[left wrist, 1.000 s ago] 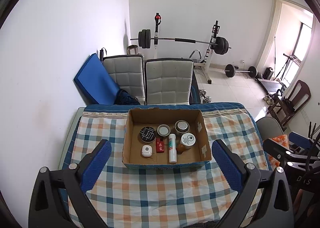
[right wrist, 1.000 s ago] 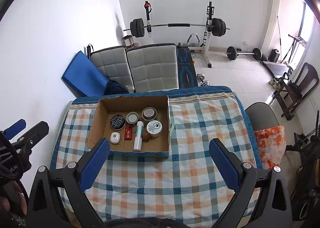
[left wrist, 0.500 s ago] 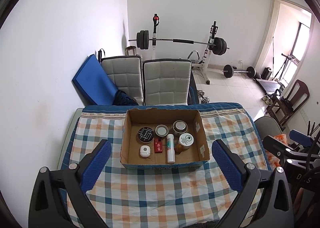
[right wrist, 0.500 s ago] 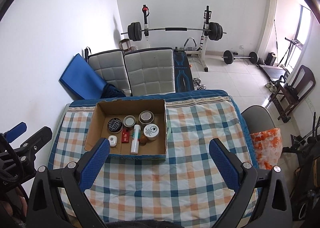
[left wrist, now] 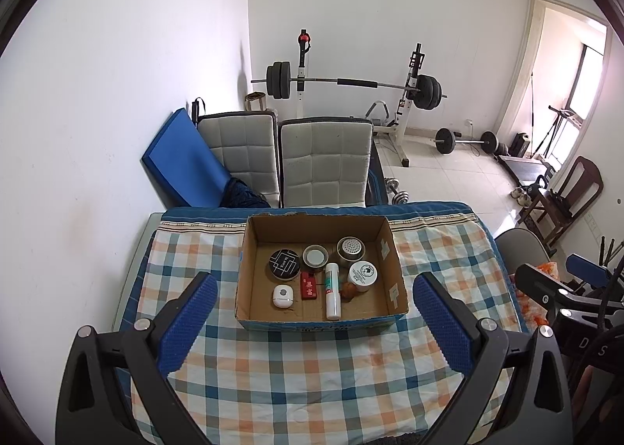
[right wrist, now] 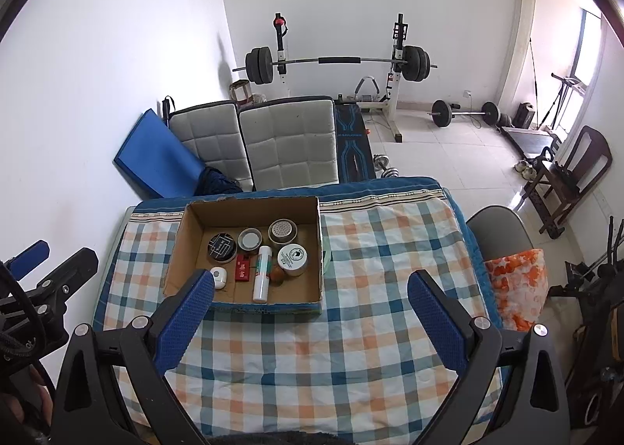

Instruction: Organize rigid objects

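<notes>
An open cardboard box (left wrist: 319,322) stands on the checked tablecloth (left wrist: 312,378). Inside lie a black round tin (left wrist: 284,265), a white-lidded tin (left wrist: 316,256), a perforated metal tin (left wrist: 351,248), a white jar (left wrist: 362,275), a white tube (left wrist: 332,291), a red packet (left wrist: 309,288) and a small white device (left wrist: 282,296). My left gripper (left wrist: 314,279) hovers open in front of the box, holding nothing. The right gripper (right wrist: 311,276) is open and empty too, with the box (right wrist: 249,306) ahead to its left. Each gripper shows at the edge of the other's view.
Two white padded chairs (left wrist: 323,160) and a blue mat (left wrist: 183,160) stand behind the table. A white wall runs close along the left. A grey chair (right wrist: 499,230) with an orange bag (right wrist: 518,289) stands at the right. A barbell rack (right wrist: 335,62) is at the back.
In the right wrist view the box and room have slid slightly down the frame. The left wrist view has barely shifted. Both grippers stay open and the box contents have not moved.
</notes>
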A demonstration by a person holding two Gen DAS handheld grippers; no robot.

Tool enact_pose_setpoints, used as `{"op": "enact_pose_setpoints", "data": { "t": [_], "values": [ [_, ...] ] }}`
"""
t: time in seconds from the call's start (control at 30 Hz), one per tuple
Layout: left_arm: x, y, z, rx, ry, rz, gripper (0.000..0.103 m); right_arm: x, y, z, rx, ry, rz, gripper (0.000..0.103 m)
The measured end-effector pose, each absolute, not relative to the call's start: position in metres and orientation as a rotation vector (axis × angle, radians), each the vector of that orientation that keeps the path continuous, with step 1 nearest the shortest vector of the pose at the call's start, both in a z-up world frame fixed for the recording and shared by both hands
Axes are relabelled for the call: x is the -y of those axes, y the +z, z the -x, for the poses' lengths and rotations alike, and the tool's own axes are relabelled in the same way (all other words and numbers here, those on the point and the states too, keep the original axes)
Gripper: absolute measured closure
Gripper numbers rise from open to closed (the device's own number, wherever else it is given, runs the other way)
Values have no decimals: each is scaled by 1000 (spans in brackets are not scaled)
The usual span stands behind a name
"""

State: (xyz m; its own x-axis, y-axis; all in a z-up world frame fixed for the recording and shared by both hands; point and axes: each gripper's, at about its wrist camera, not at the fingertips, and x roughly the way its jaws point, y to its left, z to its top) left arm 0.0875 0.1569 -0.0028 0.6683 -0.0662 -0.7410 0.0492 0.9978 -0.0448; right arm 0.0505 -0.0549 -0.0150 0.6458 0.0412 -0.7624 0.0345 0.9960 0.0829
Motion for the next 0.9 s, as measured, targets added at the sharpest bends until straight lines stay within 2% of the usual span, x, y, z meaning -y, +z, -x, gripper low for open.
{"op": "enact_pose_setpoints", "data": {
  "t": [0.9],
  "values": [
    [-150,13,-99,-812,-85,0,0,58,-5,-46,-822,-84,-129,2]
  ]
}}
